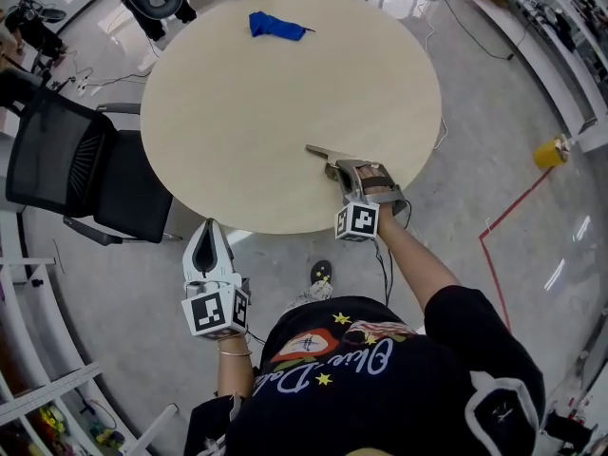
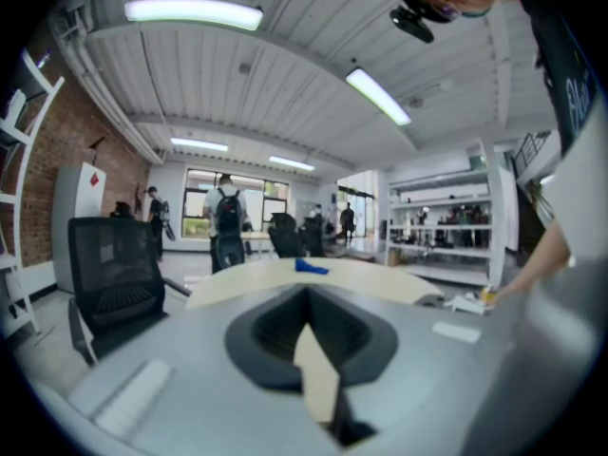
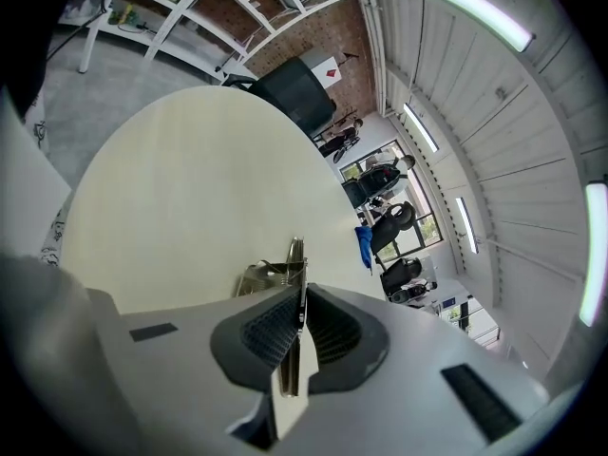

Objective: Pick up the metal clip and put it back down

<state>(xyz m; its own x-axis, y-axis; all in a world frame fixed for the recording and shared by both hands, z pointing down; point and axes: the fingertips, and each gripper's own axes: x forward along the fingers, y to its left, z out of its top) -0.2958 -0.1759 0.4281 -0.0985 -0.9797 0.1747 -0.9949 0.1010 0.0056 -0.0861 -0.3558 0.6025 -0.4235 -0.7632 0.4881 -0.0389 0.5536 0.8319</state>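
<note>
The metal clip [image 1: 324, 153] is silvery, with a folded body and a thin lever handle. It sits at the near right part of the round beige table [image 1: 247, 112]. My right gripper [image 1: 346, 171] is shut on it: in the right gripper view the handle [image 3: 296, 259] runs straight between the two dark pads, and the clip's body [image 3: 258, 278] sticks out left of them. Whether the clip touches the tabletop I cannot tell. My left gripper [image 1: 209, 228] hangs off the table's near edge, over the floor, jaws together and holding nothing.
A crumpled blue cloth [image 1: 276, 27] lies at the far side of the table. A black mesh office chair [image 1: 71, 164] stands to the table's left. A yellow object [image 1: 548, 153] and red floor tape [image 1: 503, 218] are off to the right. People stand far off in the left gripper view.
</note>
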